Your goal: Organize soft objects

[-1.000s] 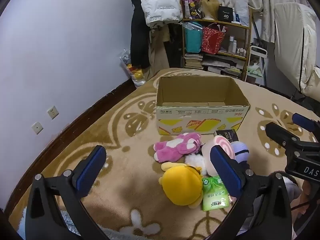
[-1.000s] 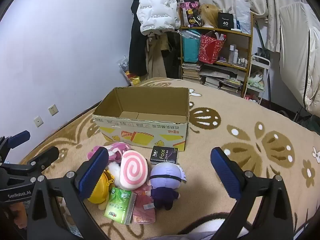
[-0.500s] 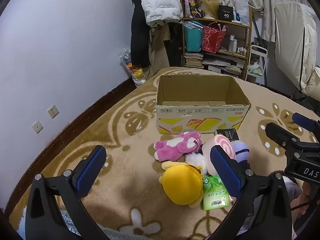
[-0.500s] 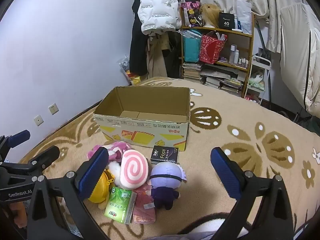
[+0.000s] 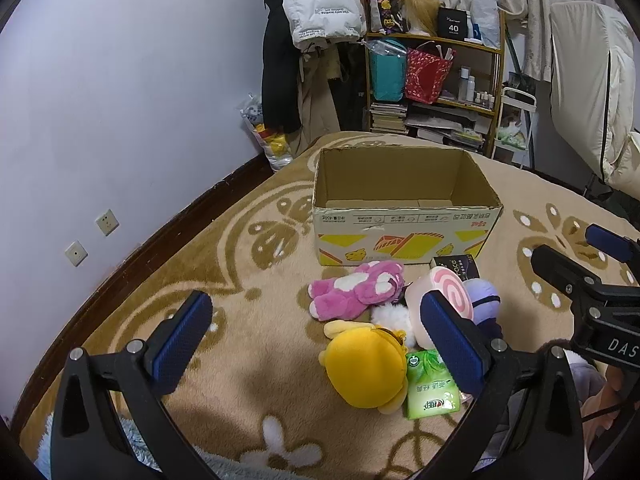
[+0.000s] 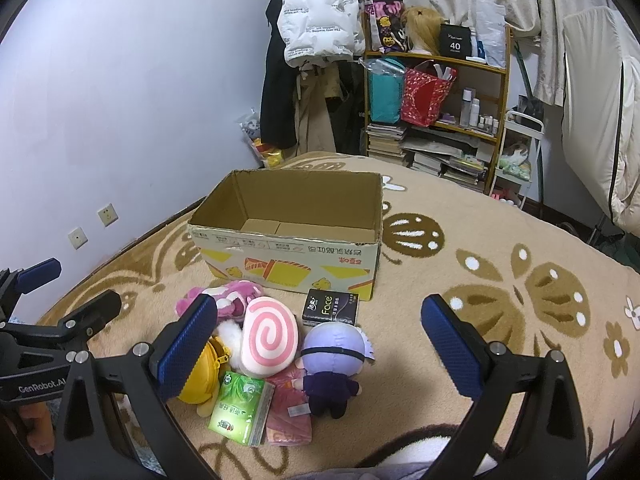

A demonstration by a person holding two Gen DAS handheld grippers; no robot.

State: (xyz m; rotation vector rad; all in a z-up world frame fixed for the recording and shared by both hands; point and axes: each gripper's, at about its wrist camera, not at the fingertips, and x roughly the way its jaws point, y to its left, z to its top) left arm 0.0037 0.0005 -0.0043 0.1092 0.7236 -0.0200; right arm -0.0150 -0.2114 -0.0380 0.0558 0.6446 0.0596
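An open cardboard box (image 5: 404,216) (image 6: 288,256) stands empty on the patterned bed cover. In front of it lies a pile: a pink plush (image 5: 356,290) (image 6: 230,296), a yellow plush (image 5: 366,368) (image 6: 202,380), a pink swirl cushion (image 5: 444,300) (image 6: 268,336), a purple-haired doll (image 6: 334,364) (image 5: 484,300), a green tissue pack (image 5: 430,390) (image 6: 238,406) and a black tissue pack (image 6: 330,306) (image 5: 454,266). My left gripper (image 5: 316,344) is open and empty, held above the pile. My right gripper (image 6: 318,348) is open and empty above the doll.
A shelf (image 5: 436,84) with bags, books and bottles stands beyond the bed, with coats (image 5: 316,8) hanging beside it. A purple wall (image 5: 120,100) with sockets runs along the left. A pink packet (image 6: 290,412) lies under the doll. A white cart (image 6: 516,152) stands at the right.
Both grippers have shifted very slightly; the view is almost the same. Nothing was picked up or moved.
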